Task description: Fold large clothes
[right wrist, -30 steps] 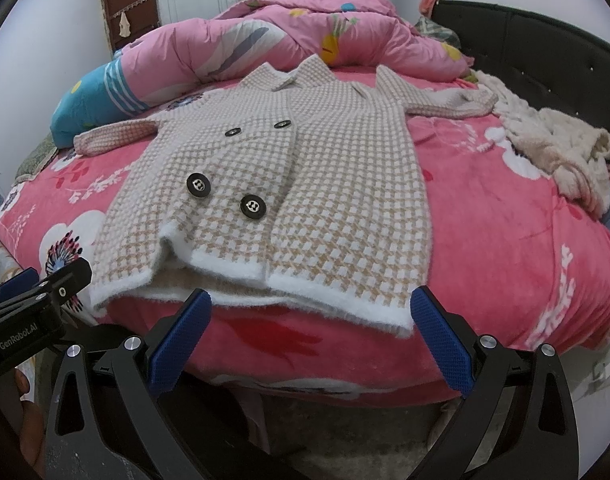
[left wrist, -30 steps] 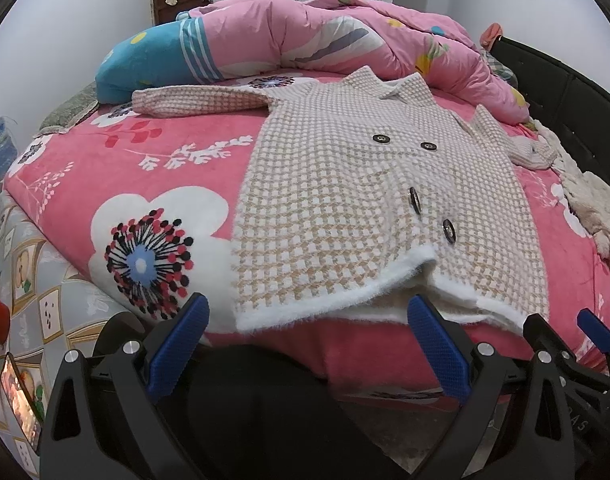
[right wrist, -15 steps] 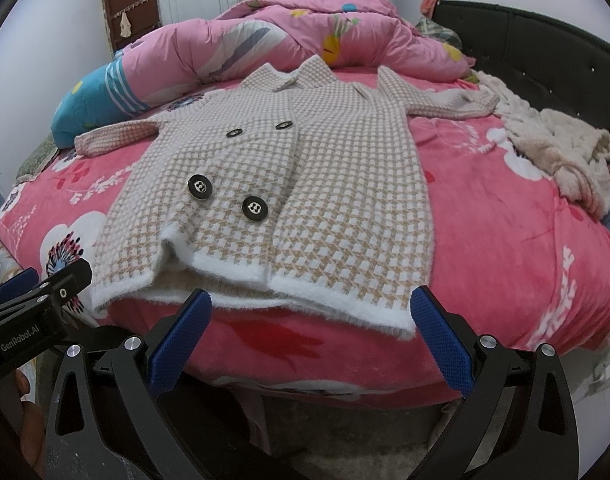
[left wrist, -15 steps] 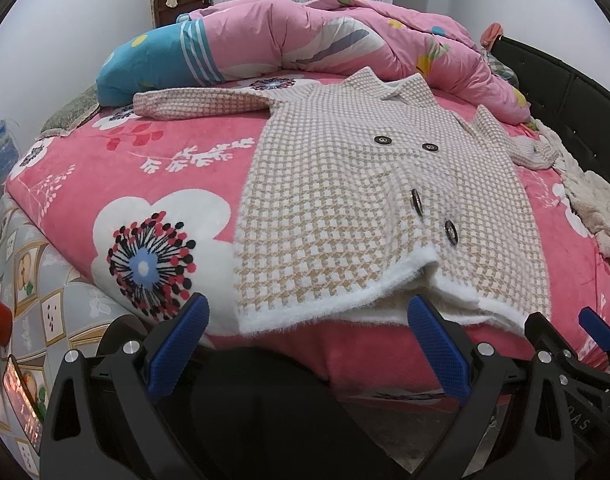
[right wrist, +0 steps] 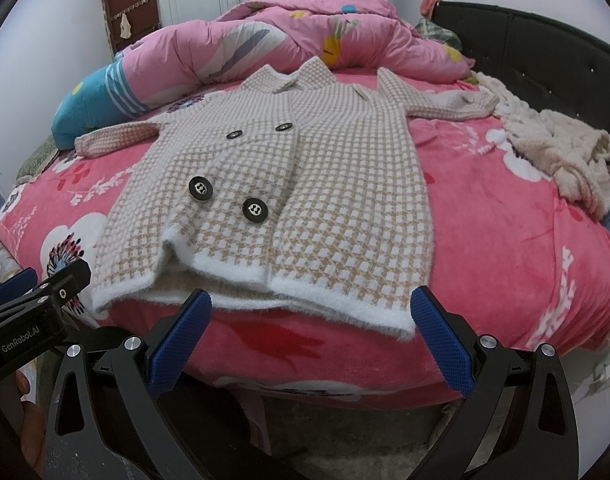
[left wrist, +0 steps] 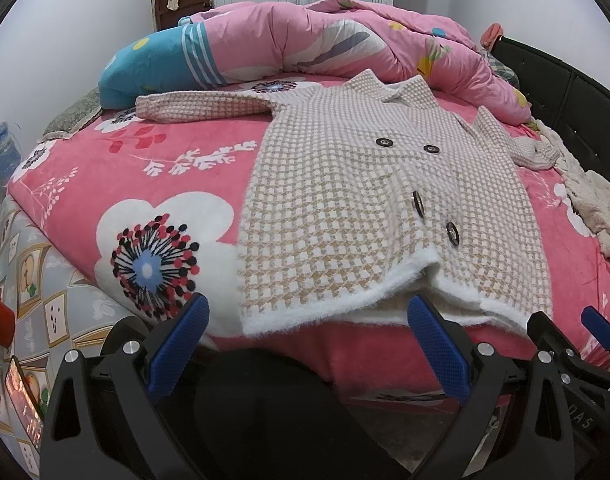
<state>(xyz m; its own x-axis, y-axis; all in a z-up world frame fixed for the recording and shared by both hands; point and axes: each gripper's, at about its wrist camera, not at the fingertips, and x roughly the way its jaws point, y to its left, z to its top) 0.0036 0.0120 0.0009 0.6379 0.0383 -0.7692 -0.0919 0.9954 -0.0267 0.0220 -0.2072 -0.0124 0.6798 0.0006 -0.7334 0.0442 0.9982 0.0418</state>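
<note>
On the pink floral bed [left wrist: 105,184] | checked coat [left wrist: 369,200] lay flat, hem at near edge | left gripper [left wrist: 305,344] and right gripper [right wrist: 305,336] both wide open, empty | risk: fluffy hem [right wrist: 337,300] slipping off, or pinching one layer only

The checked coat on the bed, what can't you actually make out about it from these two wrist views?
- Coat back and lining: hidden in both views, it lies front-up on the bed cover.
- Right cuff: in the right wrist view its end meets the cream garment; the boundary is unclear.
- Button in the left wrist view: seen edge-on, face unreadable.
- Lower hem middle: partly covered by each gripper's near blue pad.
</note>
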